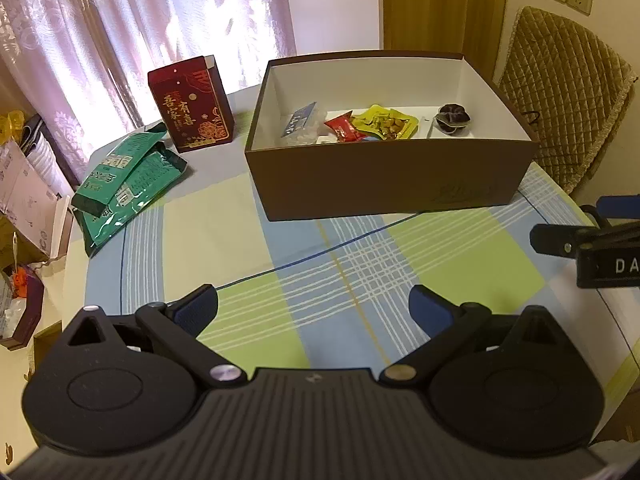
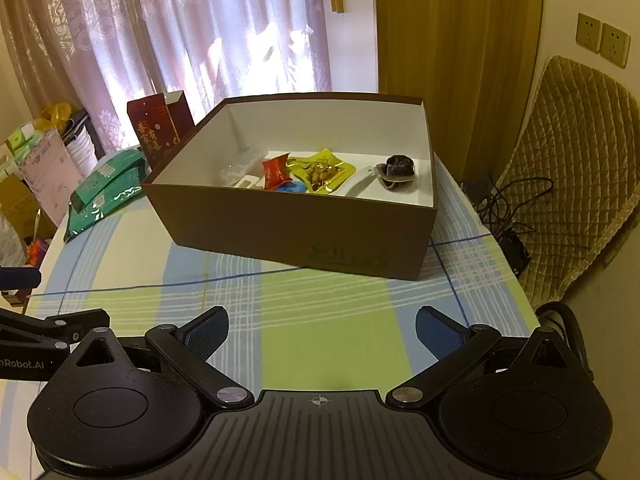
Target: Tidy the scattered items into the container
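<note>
Brown cardboard box (image 1: 384,184), seen from the left wrist, already holds a yellow snack packet (image 1: 386,122), a red wrapper and a dark scrunchie; green foil packets (image 1: 128,176) remain on the worktop. Left tongs (image 1: 314,312) gape empty.

Right wrist view: right tongs (image 2: 322,330) likewise spread wide, holding nothing, short of the box (image 2: 304,232).

— From my station I count one brown box (image 1: 384,184), open on top. Inside?

— One red packet (image 2: 276,171), one yellow packet (image 2: 326,170), one dark scrunchie (image 2: 399,166), one clear pouch (image 1: 301,122).

— Outside I've got two green bags (image 1: 128,176) and one red carton (image 1: 191,106).
</note>
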Action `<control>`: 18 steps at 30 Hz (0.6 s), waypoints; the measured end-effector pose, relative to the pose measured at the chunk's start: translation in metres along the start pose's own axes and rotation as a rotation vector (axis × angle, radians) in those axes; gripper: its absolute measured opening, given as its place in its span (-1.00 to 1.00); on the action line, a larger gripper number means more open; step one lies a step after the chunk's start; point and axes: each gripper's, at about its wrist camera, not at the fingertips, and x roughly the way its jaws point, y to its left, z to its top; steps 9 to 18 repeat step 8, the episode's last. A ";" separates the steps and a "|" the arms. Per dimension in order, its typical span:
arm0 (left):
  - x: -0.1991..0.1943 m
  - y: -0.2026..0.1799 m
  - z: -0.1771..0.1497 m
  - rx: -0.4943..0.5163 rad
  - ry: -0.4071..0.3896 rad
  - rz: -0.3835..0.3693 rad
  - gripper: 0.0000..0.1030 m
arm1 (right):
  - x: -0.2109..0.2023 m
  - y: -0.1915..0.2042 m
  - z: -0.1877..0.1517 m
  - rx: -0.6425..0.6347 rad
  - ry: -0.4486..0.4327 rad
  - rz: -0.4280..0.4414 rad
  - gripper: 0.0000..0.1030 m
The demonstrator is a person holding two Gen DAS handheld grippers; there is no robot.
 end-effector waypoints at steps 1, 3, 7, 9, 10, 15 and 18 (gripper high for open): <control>0.000 0.000 0.000 0.000 -0.002 0.001 0.95 | 0.000 0.000 0.000 0.000 -0.001 -0.001 1.00; -0.002 0.000 0.001 -0.002 -0.012 0.002 0.95 | 0.000 0.000 0.000 0.000 -0.004 -0.001 1.00; -0.004 -0.001 0.003 -0.008 -0.026 -0.006 0.95 | -0.003 -0.001 0.000 0.006 -0.017 -0.003 1.00; -0.004 -0.001 0.003 -0.008 -0.026 -0.007 0.95 | -0.003 -0.001 -0.001 0.007 -0.020 -0.004 1.00; -0.004 -0.001 0.003 -0.008 -0.026 -0.007 0.95 | -0.003 -0.001 -0.001 0.007 -0.020 -0.004 1.00; -0.004 -0.001 0.003 -0.008 -0.026 -0.007 0.95 | -0.003 -0.001 -0.001 0.007 -0.020 -0.004 1.00; -0.004 -0.001 0.003 -0.008 -0.026 -0.007 0.95 | -0.003 -0.001 -0.001 0.007 -0.020 -0.004 1.00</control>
